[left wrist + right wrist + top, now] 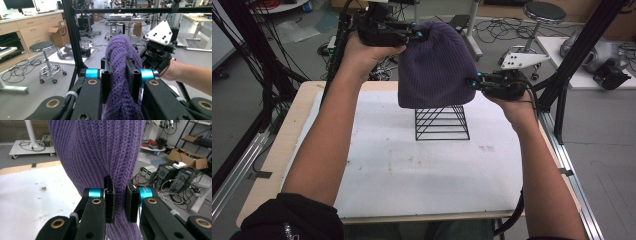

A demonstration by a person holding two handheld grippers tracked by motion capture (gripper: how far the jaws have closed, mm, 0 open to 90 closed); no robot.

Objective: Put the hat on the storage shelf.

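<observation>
Purple knit beanie (436, 65) hangs between the two tongs, held up above the counter (412, 165) and draped over the top of a black wire stand (442, 122) that sits on the white surface below it. The left tongs (421, 34) pinch the crown of the beanie at its upper edge; in the left gripper view the jaws press a thick fold of the knit (120, 75) between them. The right tongs (475, 80) grip the beanie lower down on its other side, and the right gripper view shows the jaws squeezing a pleat of the fabric (120, 192).
</observation>
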